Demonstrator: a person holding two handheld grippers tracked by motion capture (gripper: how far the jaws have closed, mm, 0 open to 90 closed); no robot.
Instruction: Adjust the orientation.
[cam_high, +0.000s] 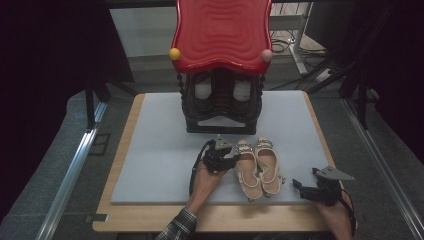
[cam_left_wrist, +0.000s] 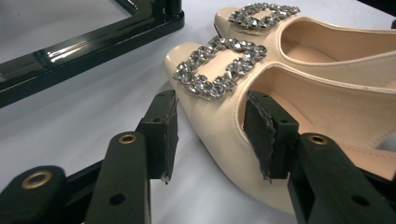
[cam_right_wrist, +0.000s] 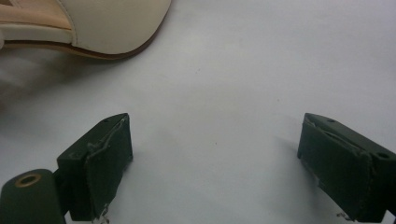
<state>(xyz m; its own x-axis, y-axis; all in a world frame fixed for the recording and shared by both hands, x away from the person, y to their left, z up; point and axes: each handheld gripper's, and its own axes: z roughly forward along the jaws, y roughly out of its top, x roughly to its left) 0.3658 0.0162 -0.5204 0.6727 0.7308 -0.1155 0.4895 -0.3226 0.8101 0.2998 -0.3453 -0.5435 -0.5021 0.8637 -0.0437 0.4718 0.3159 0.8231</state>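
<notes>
Two beige shoes (cam_high: 257, 167) side by side, left tongs (cam_left_wrist: 212, 133) released astride one shoe's side wall, right tongs (cam_right_wrist: 215, 161) released, empty

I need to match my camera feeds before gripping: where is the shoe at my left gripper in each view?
High view: the shoe is the left one of the pair, lower centre, beside the left gripper.
Left gripper view: centre, its side wall between the open jaws.
Right gripper view: a cream shoe edge at top left; which of the pair, I cannot tell.
Shared landmark: the grey mat under everything.
</notes>
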